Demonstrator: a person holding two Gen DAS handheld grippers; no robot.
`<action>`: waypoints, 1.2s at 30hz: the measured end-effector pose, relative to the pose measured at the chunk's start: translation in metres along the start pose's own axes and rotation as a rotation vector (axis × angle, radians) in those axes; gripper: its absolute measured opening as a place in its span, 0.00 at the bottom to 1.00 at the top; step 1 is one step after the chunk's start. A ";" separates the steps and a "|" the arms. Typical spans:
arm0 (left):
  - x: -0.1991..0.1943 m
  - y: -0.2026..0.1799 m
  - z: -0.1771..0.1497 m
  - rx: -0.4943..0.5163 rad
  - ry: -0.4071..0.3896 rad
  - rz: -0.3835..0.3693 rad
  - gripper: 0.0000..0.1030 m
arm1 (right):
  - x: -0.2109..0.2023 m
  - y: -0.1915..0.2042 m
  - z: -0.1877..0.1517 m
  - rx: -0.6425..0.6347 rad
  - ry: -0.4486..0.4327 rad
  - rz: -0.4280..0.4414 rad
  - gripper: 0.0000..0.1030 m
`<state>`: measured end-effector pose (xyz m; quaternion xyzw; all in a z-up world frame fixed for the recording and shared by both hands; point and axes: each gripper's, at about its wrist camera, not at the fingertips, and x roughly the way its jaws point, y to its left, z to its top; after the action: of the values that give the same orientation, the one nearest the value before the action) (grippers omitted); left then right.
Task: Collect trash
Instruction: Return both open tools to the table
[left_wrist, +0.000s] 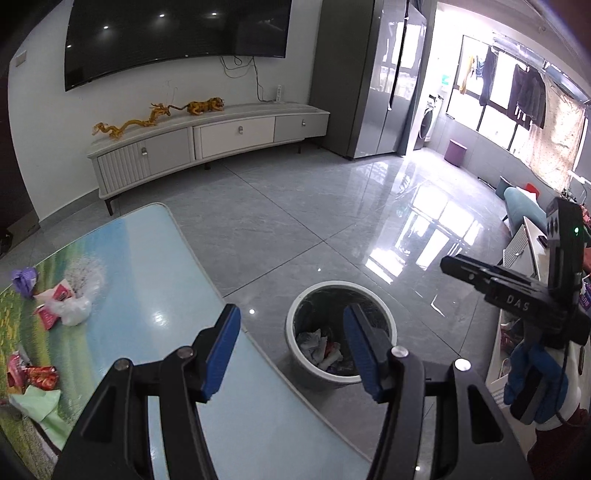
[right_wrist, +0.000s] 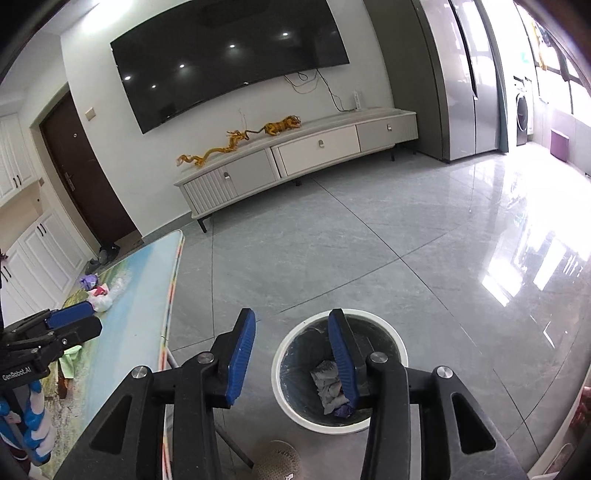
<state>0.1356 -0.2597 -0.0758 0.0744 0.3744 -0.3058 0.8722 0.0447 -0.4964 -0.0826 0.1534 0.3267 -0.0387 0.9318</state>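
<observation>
Left tool (left_wrist: 291, 328) up over the table edge, blue pads spread apart, nothing between them. Right tool (right_wrist: 291, 341) just above the bin (right_wrist: 291, 413), pads parted too, empty. No earlier look to compare, so only the stance: both agape, both bare. White round bin on the grey tiled floor (right_wrist: 369, 258), just beside the table (left_wrist: 155, 280), dark liner inside. Down in the bin: crumpled paper trash (right_wrist: 327, 387), whitish and grey, plus a purple scrap (right_wrist: 343, 410) near the bottom edge. From the left wrist view, same bin (left_wrist: 306, 373) with crumpled wrappers (left_wrist: 321, 350) inside, a touch of red among them. Still plenty on the table with its landscape-print top: purple wad (left_wrist: 24, 280) at the far left, pink-red packet (left_wrist: 59, 293) beside it, clear plastic bag (left_wrist: 74, 312) touching that packet, red snack wrappers (left_wrist: 37, 376) nearer, pale green paper (left_wrist: 37, 404) just in front of those. Right tool also seen from the left wrist view at the right edge (left_wrist: 476, 275), held by a blue-and-white gloved hand (left_wrist: 535, 384). Left tool likewise in the right wrist view at the left edge (right_wrist: 70, 321), gloved hand (right_wrist: 31, 424) below it. Beyond: TV cabinet (right_wrist: 295, 155) along the wall, 2 golden figurines on top, large dark screen (right_wrist: 229, 62) above.
</observation>
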 end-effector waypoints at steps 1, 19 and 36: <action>-0.009 0.007 -0.005 -0.004 -0.008 0.012 0.55 | -0.006 0.007 0.002 -0.010 -0.012 0.007 0.39; -0.125 0.154 -0.118 -0.254 -0.077 0.225 0.62 | -0.058 0.124 0.010 -0.152 -0.096 0.104 0.48; -0.083 0.239 -0.167 -0.477 0.063 0.273 0.64 | 0.013 0.213 -0.014 -0.265 0.051 0.240 0.49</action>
<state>0.1303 0.0316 -0.1601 -0.0740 0.4496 -0.0861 0.8860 0.0835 -0.2895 -0.0456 0.0680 0.3320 0.1203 0.9331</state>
